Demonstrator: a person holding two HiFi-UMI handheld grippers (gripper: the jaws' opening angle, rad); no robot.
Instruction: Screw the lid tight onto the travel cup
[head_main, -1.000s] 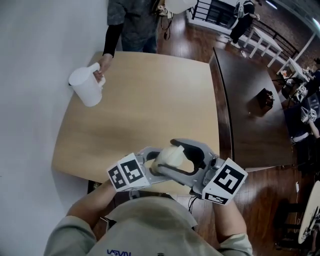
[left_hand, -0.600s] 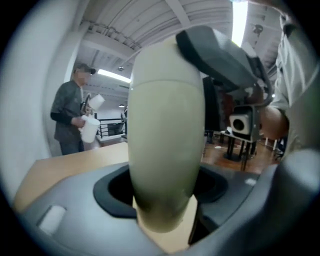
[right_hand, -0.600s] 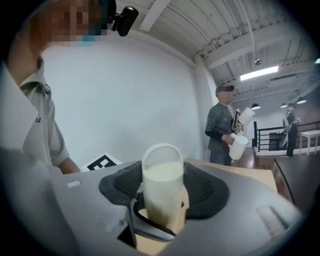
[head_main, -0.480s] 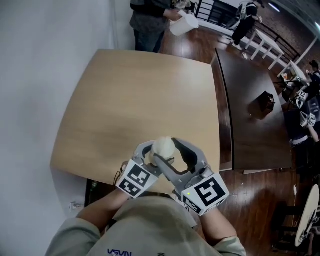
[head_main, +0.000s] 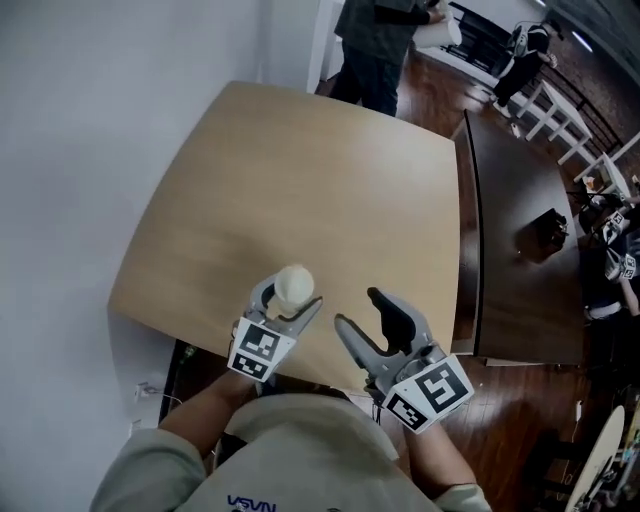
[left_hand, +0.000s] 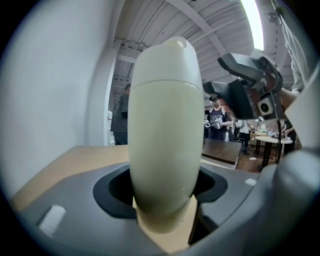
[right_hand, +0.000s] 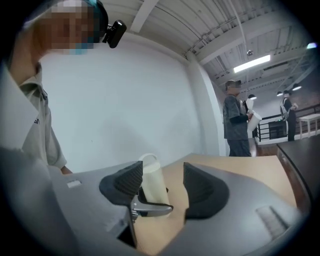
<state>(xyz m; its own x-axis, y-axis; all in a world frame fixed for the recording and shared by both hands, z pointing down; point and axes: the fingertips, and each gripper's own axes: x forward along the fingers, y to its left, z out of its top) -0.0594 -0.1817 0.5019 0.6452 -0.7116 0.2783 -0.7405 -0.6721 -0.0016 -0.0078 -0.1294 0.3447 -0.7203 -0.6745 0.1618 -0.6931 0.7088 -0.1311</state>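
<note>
Pale wooden table (head_main: 300, 170) stood against a white wall (head_main: 80, 150). The left gripper (head_main: 288, 303) pinched the travel cup (head_main: 294, 284) upright over the table's near edge, with the lid (left_hand: 167, 62) seated on top. The right gripper (head_main: 358, 310) hung just beside it, clear of the cup. Its jaws had just been closing slightly and stood spread with nothing between them.

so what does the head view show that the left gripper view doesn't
Only the head view: the left gripper's own marker cube and the wearer's shirt. Only the left gripper view: the seam under the lid, and a ceiling light. Both: the travel cup held in that gripper, the wooden table, a standing person.
</note>
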